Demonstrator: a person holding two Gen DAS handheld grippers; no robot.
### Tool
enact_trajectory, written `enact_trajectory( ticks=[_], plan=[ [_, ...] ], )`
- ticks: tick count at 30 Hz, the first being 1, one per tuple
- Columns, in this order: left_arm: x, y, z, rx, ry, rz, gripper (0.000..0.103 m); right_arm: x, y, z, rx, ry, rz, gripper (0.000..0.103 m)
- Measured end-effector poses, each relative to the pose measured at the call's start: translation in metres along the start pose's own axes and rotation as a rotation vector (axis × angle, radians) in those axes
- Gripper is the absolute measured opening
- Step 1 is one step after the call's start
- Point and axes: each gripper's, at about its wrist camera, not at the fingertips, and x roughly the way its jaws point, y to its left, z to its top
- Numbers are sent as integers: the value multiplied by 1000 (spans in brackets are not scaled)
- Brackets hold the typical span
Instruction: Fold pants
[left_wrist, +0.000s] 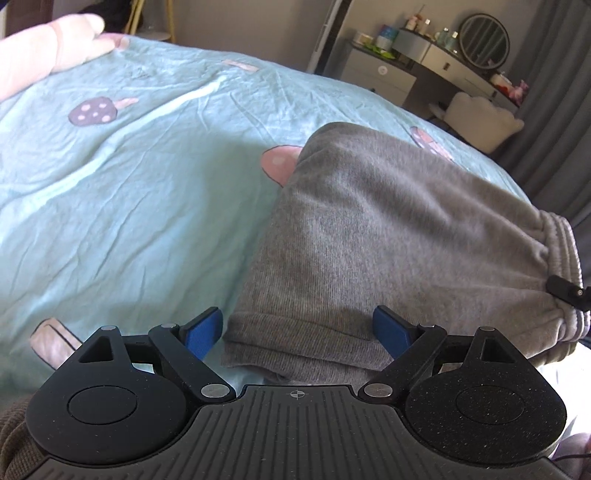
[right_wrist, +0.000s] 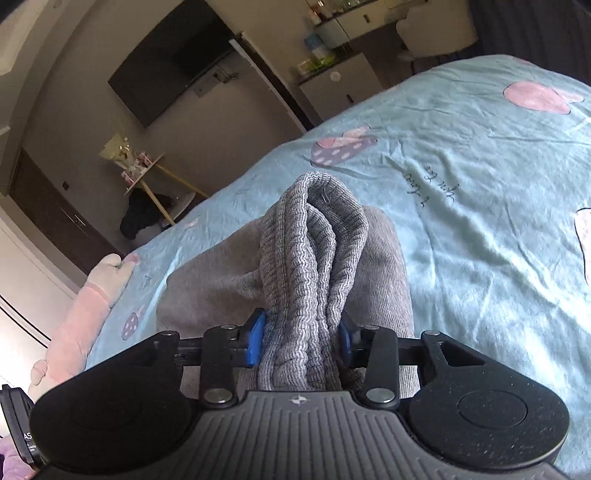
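Grey sweatpants (left_wrist: 388, 229) lie folded into a thick bundle on the light blue bed cover (left_wrist: 129, 184). My left gripper (left_wrist: 298, 332) is open wide over the bundle's near rolled edge. Its left blue pad sits just off the cloth and the right one rests above it. In the right wrist view my right gripper (right_wrist: 301, 339) is shut on the bunched ribbed waistband (right_wrist: 314, 240), which stands up between the blue pads above the rest of the pants (right_wrist: 207, 280). In the left wrist view a black finger of the right gripper (left_wrist: 565, 291) shows at the waistband (left_wrist: 561, 251).
A pink plush toy (left_wrist: 44, 55) lies at the far left of the bed. Beyond the bed stand a dressing table with a round mirror (left_wrist: 424, 62) and a pale chair (left_wrist: 476, 118). A dark wall screen (right_wrist: 166, 62) hangs opposite. The bed's edge runs close to the right of the pants.
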Motion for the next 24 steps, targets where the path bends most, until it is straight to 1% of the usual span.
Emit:
enact_trajectory(
  ticks=[1,3,4,5,8,14,17,19,20,24],
  plan=[
    [0,-1,0,6,1,9,93,3,1,-1,-28,11,-26,39],
    [1,-3,0,19,6,25,93,14,1,-6,-70,60,-87,39],
    [2,-4,-1,23,7,29,93,20,-1,-8,-91,76,-110,39],
    [2,-5,-1,27,9,31,93,23,-4,-10,-88,77,-114,39],
    [1,-6,-1,33,4,39,93,22,-7,-9,-70,71,-100,40],
    [1,-5,0,31,3,39,94,19,-4,-14,-92,57,-111,41],
    [-5,-3,5,19,-18,29,93,16,-4,-14,-93,46,-113,45],
    [-9,-2,12,22,-44,13,93,12,-7,-13,-73,32,-109,52],
    [-9,-3,17,26,-53,10,93,9,-8,-13,-66,17,-104,56],
    [-4,-7,42,46,-86,32,93,-4,-13,-9,-25,-63,-58,62]
  ],
)
